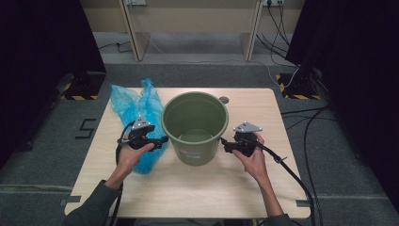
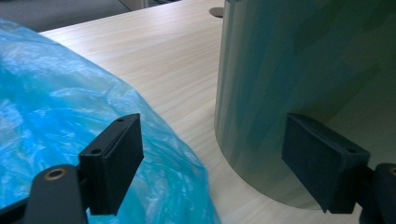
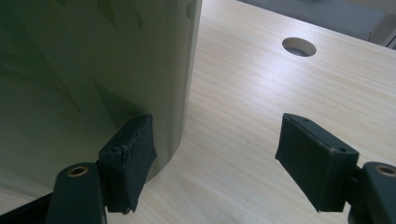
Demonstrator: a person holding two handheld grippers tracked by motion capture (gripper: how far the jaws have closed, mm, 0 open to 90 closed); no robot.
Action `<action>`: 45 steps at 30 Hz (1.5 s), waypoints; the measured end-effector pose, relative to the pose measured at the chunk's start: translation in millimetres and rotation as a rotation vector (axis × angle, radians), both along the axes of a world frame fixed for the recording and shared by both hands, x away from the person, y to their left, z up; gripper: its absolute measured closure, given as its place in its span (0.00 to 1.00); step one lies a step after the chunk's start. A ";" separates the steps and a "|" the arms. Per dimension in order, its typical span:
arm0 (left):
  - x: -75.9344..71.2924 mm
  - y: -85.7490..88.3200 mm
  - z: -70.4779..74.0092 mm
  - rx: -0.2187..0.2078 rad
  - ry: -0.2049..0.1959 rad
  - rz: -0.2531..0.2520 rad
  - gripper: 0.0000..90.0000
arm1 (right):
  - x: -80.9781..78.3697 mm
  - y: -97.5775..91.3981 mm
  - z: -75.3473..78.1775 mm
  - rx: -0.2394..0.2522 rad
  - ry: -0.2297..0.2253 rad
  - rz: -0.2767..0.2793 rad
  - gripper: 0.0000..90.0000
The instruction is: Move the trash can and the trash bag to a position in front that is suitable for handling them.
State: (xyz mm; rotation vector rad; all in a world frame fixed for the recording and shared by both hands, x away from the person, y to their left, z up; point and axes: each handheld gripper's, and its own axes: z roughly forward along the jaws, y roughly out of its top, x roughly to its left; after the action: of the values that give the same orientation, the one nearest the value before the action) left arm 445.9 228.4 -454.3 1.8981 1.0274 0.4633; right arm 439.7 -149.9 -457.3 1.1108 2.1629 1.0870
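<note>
A green plastic bucket (image 1: 195,127) stands upright and empty in the middle of the wooden table (image 1: 263,183). A crumpled blue plastic bag (image 1: 136,113) lies flat on the table to its left. My left gripper (image 1: 164,140) hovers over the bag's near end, open, its jaws pointing at the bucket's left wall (image 2: 299,93); the bag (image 2: 56,126) lies under its left jaw. My right gripper (image 1: 223,142) is on the bucket's right side, open, with the bucket wall (image 3: 93,70) right beside its left jaw and nothing between the pads.
A round cable hole (image 1: 224,100) sits in the table top behind the bucket. Cables (image 1: 291,174) trail from both grippers over the near table edge. Floor cables and desk legs lie beyond the far edge.
</note>
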 end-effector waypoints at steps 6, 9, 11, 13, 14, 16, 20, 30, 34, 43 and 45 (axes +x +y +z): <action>6.9 9.7 -5.9 -0.007 0.026 0.021 0.22 | 1.1 8.9 -1.2 0.012 0.007 0.016 0.28; 5.8 13.9 -6.8 0.001 0.034 0.014 0.21 | -0.2 9.5 -2.6 0.011 0.018 0.007 0.24; 2.8 19.5 -4.7 0.008 0.033 0.006 0.21 | -1.8 8.7 -3.9 0.002 0.022 0.003 0.24; -3.0 27.1 -2.2 0.023 0.028 0.001 0.21 | -5.3 6.2 -7.1 -0.024 0.049 -0.010 0.23; -5.2 29.4 -1.7 0.028 0.025 0.001 0.21 | -6.9 5.0 -8.5 -0.045 0.052 -0.016 0.23; -10.6 34.7 -1.6 0.038 0.023 -0.002 0.21 | -9.9 2.5 -10.6 -0.059 0.057 -0.021 0.23; -24.2 46.0 -7.6 0.051 0.040 -0.028 0.21 | -18.4 -5.7 -18.5 -0.068 0.090 -0.042 0.23; -56.1 58.1 -24.6 0.054 0.047 -0.068 0.21 | -43.3 -25.0 -38.7 -0.058 0.134 -0.092 0.23; -61.4 55.3 -31.4 0.048 0.044 -0.081 0.21 | -49.9 -28.3 -48.4 -0.049 0.154 -0.112 0.23; -68.3 57.4 -46.2 0.082 0.058 -0.100 0.18 | -64.1 -35.1 -57.4 -0.040 0.163 -0.112 0.21; -70.0 57.3 -49.1 0.096 0.053 -0.100 0.18 | -67.7 -36.7 -59.2 -0.031 0.149 -0.112 0.20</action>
State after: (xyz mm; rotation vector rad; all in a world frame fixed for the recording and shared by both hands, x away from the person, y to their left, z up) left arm 375.9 285.8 -503.5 2.0463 0.9535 0.4128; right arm 372.0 -186.6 -516.6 1.3196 2.1925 0.9450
